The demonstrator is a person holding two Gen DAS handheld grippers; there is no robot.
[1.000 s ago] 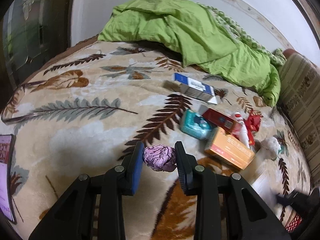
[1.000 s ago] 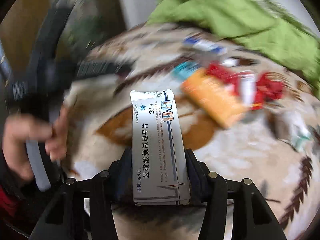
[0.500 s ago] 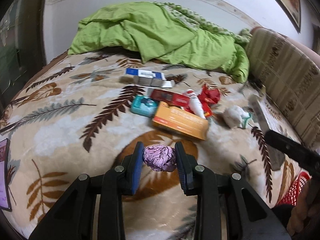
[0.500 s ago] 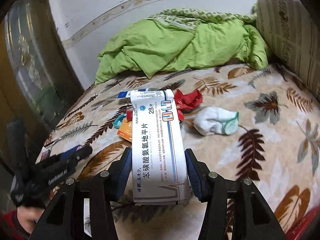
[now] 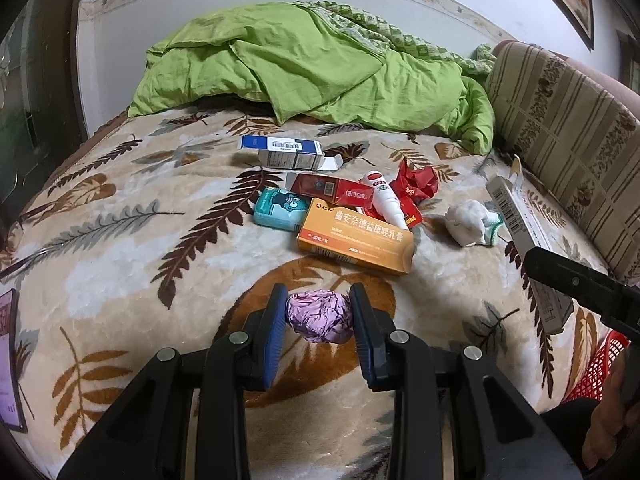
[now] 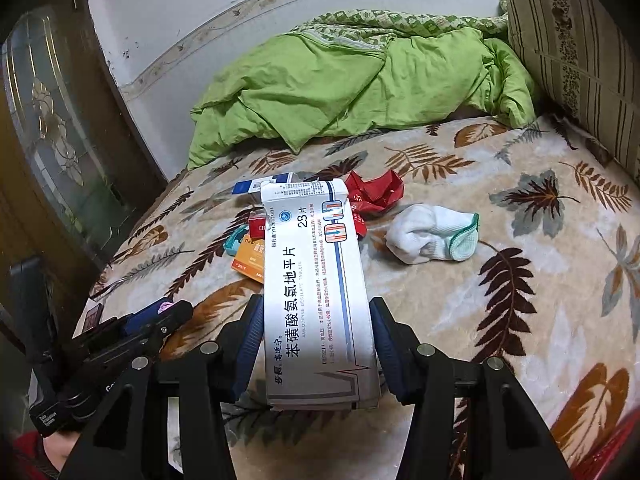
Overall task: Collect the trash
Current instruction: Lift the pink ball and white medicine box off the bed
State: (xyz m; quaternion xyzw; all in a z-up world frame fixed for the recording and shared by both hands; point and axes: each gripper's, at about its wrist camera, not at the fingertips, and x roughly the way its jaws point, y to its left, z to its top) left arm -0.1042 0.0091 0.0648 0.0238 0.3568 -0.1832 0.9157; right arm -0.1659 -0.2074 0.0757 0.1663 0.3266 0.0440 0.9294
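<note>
My left gripper (image 5: pixel 318 320) is shut on a crumpled purple foil ball (image 5: pixel 319 315), held above the leaf-patterned blanket. My right gripper (image 6: pixel 316 340) is shut on a long white medicine box (image 6: pixel 316 292) with blue print, standing lengthwise between the pads. That box (image 5: pixel 528 248) and the right gripper's finger (image 5: pixel 580 284) show at the right of the left wrist view. The left gripper (image 6: pixel 160 314) shows at the lower left of the right wrist view. On the bed lie an orange box (image 5: pixel 356 242), a red cigarette pack (image 5: pixel 336 192), a teal packet (image 5: pixel 280 210), a white tube (image 5: pixel 386 200), a red wrapper (image 5: pixel 416 186) and a blue-white box (image 5: pixel 286 152).
A rolled white sock (image 6: pixel 434 238) lies right of the pile. A green quilt (image 5: pixel 320 64) is bunched at the back, a striped cushion (image 5: pixel 568 132) on the right. A red mesh basket (image 5: pixel 598 364) peeks in at the lower right, beside a person's hand (image 5: pixel 608 420).
Both views have swung across the bed and steadied; the pile now sits centred ahead of the left gripper. The foil ball and the white box stay clamped as before.
</note>
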